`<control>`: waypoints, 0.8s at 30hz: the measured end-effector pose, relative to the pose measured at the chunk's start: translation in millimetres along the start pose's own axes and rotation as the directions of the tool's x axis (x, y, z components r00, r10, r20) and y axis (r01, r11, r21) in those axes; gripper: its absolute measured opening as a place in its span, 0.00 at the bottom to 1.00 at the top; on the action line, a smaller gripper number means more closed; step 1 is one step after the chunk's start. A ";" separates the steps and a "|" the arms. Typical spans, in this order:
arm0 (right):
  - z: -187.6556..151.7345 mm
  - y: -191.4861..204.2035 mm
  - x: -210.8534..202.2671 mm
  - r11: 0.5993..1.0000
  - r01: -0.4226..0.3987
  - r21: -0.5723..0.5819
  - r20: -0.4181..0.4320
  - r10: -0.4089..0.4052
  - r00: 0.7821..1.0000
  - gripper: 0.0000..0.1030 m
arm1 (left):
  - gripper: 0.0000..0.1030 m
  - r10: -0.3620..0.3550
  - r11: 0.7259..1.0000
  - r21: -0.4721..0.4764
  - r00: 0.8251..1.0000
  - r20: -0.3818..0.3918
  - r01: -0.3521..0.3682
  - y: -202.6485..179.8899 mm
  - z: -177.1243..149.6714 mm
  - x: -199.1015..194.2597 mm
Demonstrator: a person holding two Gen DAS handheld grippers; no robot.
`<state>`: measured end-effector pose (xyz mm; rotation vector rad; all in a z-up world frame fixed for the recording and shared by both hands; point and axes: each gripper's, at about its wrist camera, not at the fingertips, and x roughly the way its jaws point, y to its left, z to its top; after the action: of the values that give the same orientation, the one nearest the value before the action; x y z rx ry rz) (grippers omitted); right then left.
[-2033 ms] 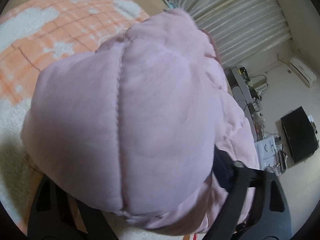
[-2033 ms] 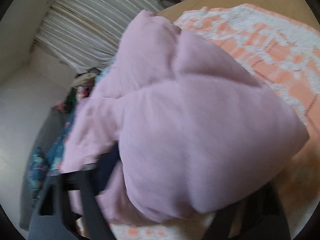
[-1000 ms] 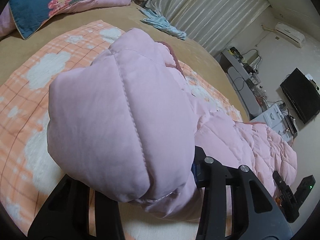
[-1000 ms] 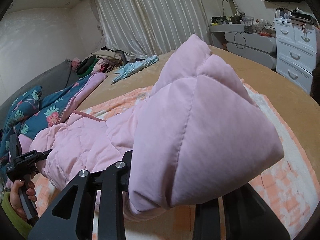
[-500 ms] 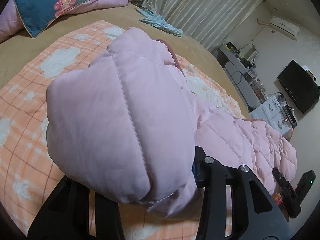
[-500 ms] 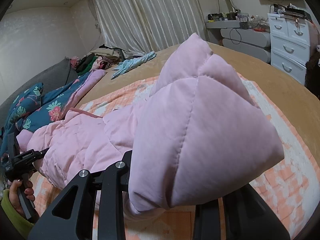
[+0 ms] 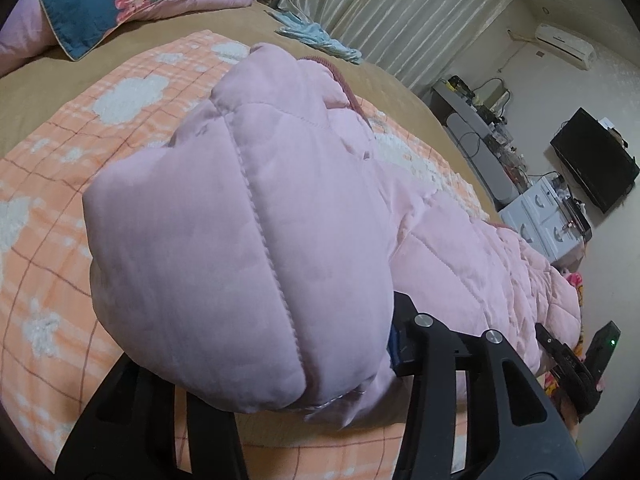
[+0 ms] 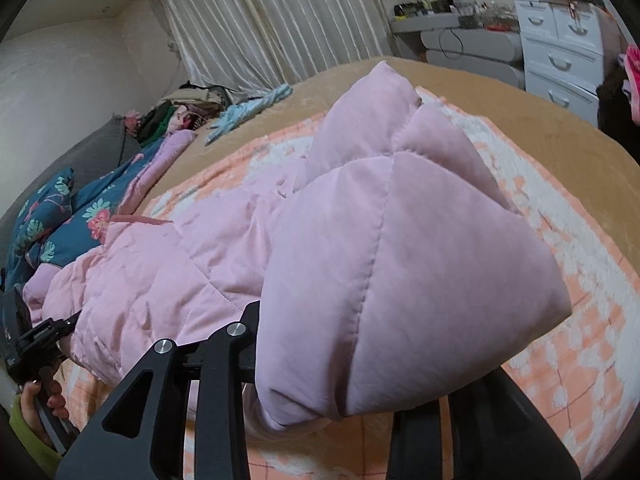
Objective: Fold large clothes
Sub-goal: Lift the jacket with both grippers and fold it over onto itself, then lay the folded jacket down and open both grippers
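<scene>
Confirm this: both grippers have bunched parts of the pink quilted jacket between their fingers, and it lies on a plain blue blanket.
One detail is wrong. The blanket is orange plaid with white cloud shapes, not plain blue, as the left wrist view shows. The rest stands: the pink quilted jacket is bunched in the left gripper and the right gripper, whose jaws are opening.

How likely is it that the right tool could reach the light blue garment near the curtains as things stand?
Probably not: the right tool, its jaws opening, has the pink jacket bunched between them, and the light blue garment lies far across the bed.
</scene>
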<state>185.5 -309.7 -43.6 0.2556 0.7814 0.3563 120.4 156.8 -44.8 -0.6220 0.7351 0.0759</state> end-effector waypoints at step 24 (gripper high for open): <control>-34.7 28.0 -75.1 0.986 0.124 -0.114 0.018 -0.123 0.992 0.96 | 0.91 0.011 0.995 0.098 1.000 -0.011 -0.010 -17.4 -32.7 -61.3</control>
<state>105.2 -311.4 -9.6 0.1006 0.7594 0.2811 59.6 133.4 -15.0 -0.5254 0.7492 0.0458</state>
